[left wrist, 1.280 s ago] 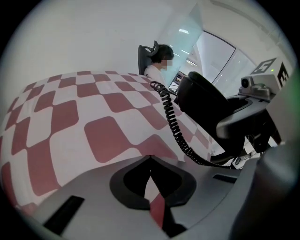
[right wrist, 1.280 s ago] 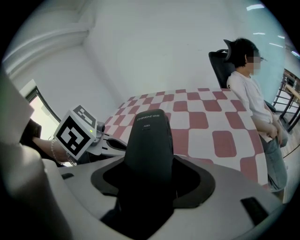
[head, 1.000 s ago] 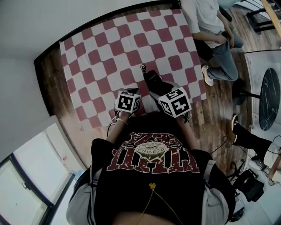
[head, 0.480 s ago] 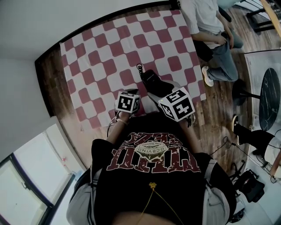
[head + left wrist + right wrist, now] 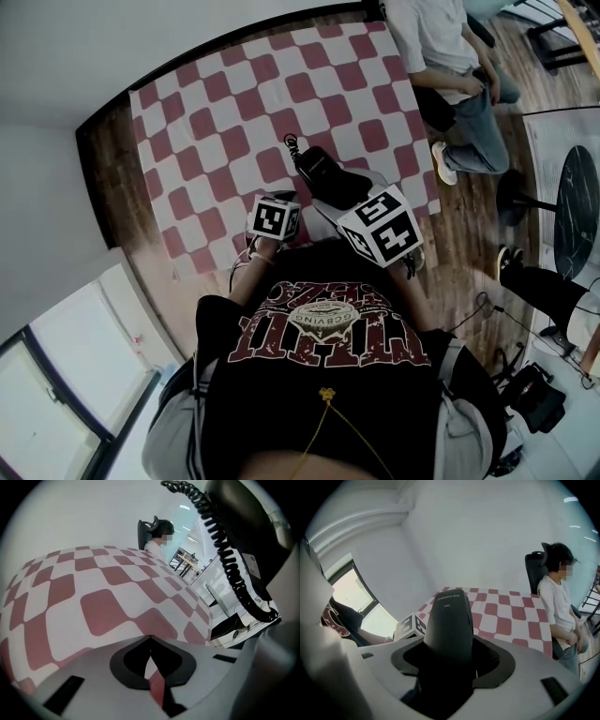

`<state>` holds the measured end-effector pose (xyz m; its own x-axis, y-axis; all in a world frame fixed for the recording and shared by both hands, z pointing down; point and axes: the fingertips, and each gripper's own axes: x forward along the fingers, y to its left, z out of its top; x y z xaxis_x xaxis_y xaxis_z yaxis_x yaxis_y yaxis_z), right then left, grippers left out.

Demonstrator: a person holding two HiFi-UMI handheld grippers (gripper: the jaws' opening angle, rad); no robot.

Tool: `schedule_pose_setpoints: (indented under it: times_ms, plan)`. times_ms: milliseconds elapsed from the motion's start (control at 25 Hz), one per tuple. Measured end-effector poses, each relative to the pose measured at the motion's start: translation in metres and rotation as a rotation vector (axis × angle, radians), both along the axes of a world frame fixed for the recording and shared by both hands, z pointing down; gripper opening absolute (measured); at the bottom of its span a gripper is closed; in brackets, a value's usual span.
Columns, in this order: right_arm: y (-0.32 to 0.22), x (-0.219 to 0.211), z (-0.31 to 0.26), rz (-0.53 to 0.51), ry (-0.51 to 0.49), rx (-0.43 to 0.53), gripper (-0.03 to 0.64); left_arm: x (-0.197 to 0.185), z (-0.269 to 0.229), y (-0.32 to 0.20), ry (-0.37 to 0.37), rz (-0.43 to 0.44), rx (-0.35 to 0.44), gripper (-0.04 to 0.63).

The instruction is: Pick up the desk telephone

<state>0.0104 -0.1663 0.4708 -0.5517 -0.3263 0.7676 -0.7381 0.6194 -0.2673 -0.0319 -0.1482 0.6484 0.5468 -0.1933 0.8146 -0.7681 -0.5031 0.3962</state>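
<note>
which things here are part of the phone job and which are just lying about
Job: desk telephone, its coiled cord, right tool shut on it.
Just about: checked tablecloth, left tool shut and empty, seated person, round table.

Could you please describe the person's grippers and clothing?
The left gripper and right gripper are pale grey moulded shells with black-lined jaws; each carries a white cube printed with black square markers. The person wears a black T-shirt with dark red and white lettering.
</note>
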Motion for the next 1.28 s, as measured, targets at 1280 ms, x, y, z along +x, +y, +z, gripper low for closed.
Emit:
schedule_pose_setpoints:
  times_ms: [1280]
  plan:
    - [0.004,-0.013,-0.039,-0.099,0.011,0.040,0.285,-0.003,0.009,0.005,-0.004,-0.017,-0.047,0.000]
